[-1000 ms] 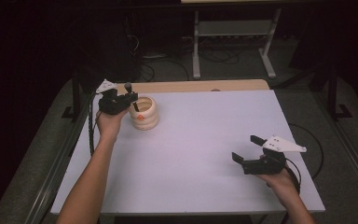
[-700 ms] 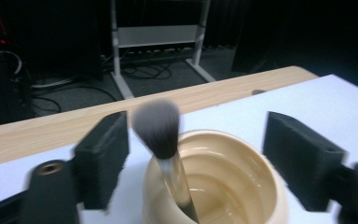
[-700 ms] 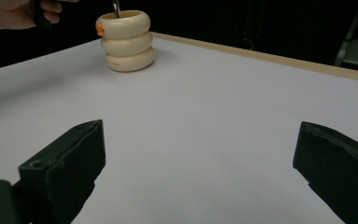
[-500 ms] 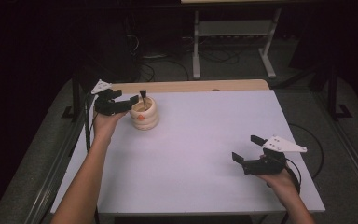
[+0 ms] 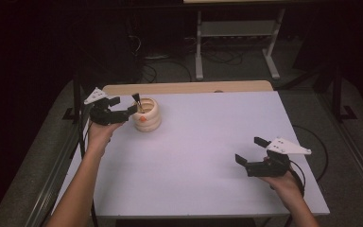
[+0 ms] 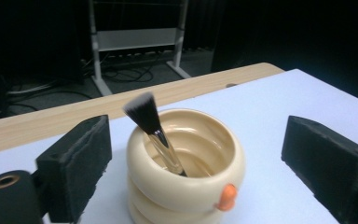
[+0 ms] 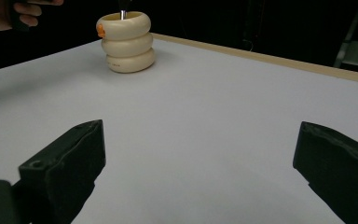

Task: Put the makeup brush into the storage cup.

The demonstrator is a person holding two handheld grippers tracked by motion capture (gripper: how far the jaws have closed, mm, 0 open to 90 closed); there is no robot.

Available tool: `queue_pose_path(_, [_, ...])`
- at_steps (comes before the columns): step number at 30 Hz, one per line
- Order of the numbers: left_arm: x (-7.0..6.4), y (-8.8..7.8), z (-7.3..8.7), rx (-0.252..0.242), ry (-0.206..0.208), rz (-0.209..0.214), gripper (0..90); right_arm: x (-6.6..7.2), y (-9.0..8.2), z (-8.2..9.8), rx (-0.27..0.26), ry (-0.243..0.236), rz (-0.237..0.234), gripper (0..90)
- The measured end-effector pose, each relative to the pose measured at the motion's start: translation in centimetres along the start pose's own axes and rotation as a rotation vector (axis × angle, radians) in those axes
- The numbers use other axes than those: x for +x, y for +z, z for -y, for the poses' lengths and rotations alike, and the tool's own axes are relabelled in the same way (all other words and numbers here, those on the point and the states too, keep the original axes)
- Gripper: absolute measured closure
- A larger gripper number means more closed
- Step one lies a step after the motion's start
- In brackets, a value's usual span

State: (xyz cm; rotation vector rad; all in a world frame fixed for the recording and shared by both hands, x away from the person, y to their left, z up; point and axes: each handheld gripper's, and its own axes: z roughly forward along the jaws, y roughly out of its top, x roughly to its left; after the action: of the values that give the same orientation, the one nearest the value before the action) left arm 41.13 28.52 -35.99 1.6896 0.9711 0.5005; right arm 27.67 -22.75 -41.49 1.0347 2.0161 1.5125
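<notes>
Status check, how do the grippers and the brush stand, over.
Left gripper jaws just opened, nothing gripped. Right gripper open over bare table. Brush stands tilted in the cup, bristles up. Nothing in the way.

Cream holder (image 6: 186, 186): glossy glazed ceramic, smooth stacked rings; small orange knob (image 6: 227, 197) at 5 o'clock, shiny. Brush (image 6: 156, 135): dark soft bristles, bright metal ferrule, black handle. Left gripper (image 6: 196, 158) pads (image 6: 77, 163): matt black foam, slightly rough. Table (image 5: 208, 156): matt pale smooth sheet; bare wood strip (image 5: 189, 88) at 12 o'clock edge.
</notes>
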Motion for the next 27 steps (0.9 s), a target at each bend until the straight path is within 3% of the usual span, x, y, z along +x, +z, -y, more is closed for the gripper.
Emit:
queue_pose_path(2, [-0.2,-0.3,0.1,0.004,0.009,0.022,2.4,0.0,0.0,0.0,-0.003,0.001,0.000,1.8])
queue_pose_path(8, [-1.1,-1.0,0.6,0.017,0.049,0.053,0.0,0.0,0.0,-0.1,-0.007,0.006,0.001,1.8])
queue_pose_path(27, [-4.3,-3.6,3.6,0.004,0.072,0.145,0.0,0.1,-0.2,-0.1,-0.014,0.005,0.000,1.8])
